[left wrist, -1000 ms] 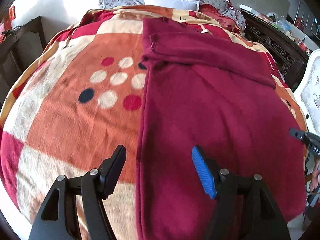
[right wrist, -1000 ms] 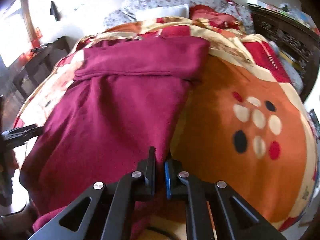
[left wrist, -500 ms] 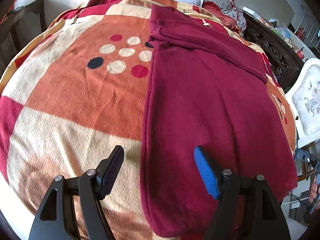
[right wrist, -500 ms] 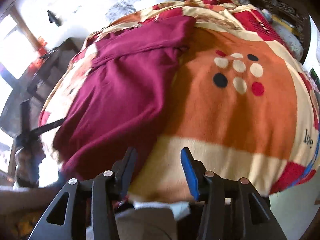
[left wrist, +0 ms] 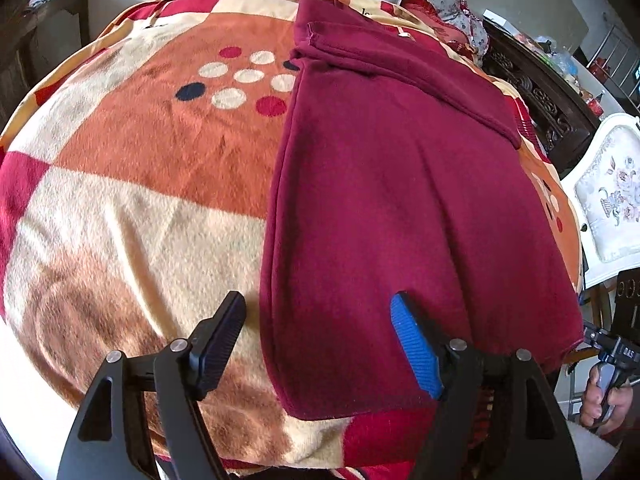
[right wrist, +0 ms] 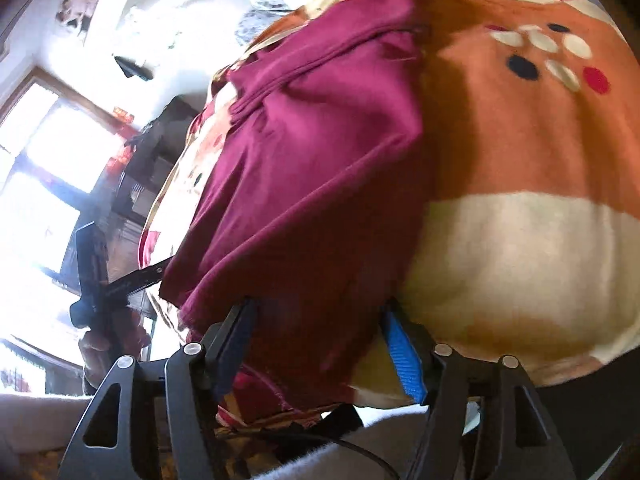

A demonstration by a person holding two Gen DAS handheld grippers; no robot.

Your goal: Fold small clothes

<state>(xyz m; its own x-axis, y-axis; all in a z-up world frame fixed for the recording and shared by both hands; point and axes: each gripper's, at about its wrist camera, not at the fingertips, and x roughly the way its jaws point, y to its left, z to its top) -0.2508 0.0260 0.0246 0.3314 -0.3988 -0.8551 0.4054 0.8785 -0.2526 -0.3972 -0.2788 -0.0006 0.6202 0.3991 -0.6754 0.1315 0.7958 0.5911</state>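
Left wrist view, dark red fleece garment (left wrist: 396,184) spread flat on orange-and-cream patterned blanket (left wrist: 132,184), left gripper (left wrist: 320,338) wide, just been opening, straddling its near left edge, right wrist view, right gripper (right wrist: 320,340) wide, garment's near corner (right wrist: 304,216) between unpressing pads.

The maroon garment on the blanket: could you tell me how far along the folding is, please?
Done: the maroon garment lies flat on the patterned blanket, a band at its far end already folded across. In hand: nothing is gripped; the left gripper and right gripper are open over its near hem, their jaws having just been opening, cloth between them but not pinched. Left: grasping the near edge and folding the garment smaller.
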